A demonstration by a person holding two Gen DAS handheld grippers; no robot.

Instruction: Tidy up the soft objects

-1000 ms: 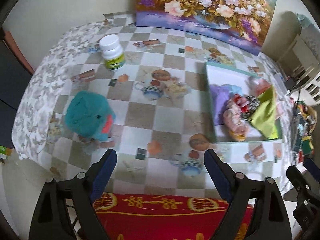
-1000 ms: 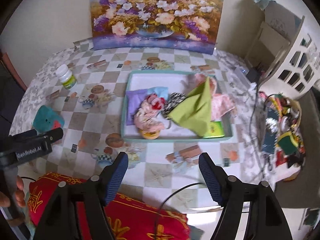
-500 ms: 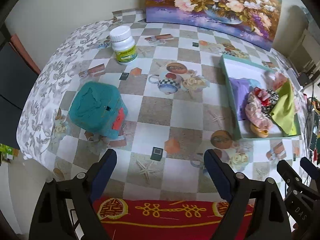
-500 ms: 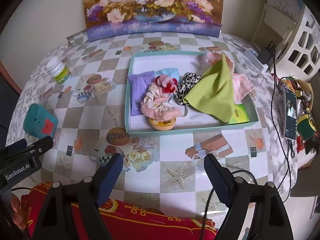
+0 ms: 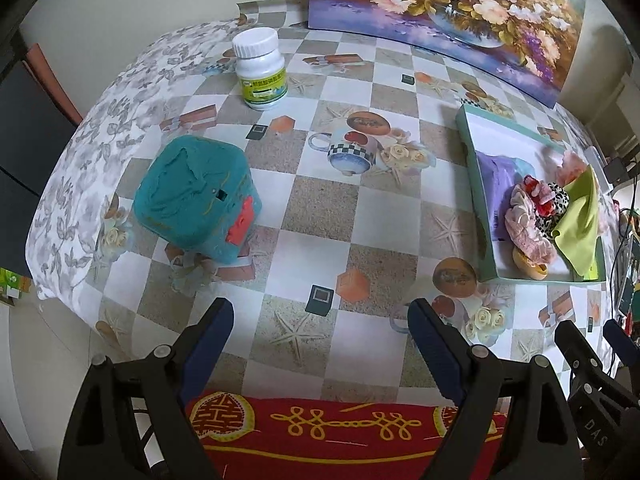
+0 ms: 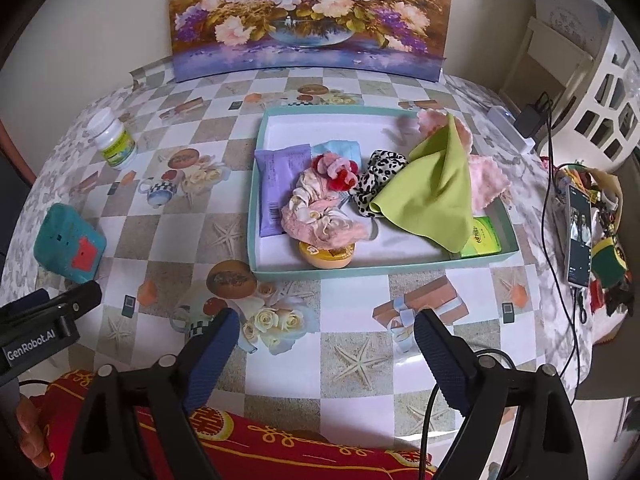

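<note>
A teal tray (image 6: 253,216) on the checked tablecloth holds a green cloth (image 6: 432,192), a pink fluffy cloth (image 6: 488,184), a leopard scrunchie (image 6: 378,176), a red-and-pink scrunchie (image 6: 334,168), a pink fabric bundle (image 6: 320,216) and a purple packet (image 6: 280,188). A teal plush cube (image 5: 196,196) sits alone at the table's left. My left gripper (image 5: 320,312) hangs open over the near edge, right of the cube. My right gripper (image 6: 326,318) hovers in front of the tray, its jaws opening with nothing between them.
A white pill bottle (image 5: 260,68) stands at the far left. A flower painting (image 6: 308,16) leans on the wall behind. A yellow tin (image 6: 326,256) and green box (image 6: 482,236) lie in the tray. A phone (image 6: 580,236) and cables sit right; red cushion (image 5: 332,428) below.
Both grippers have sunk closer to the table, so the cube and tray look larger. The right jaws have spread wider.
</note>
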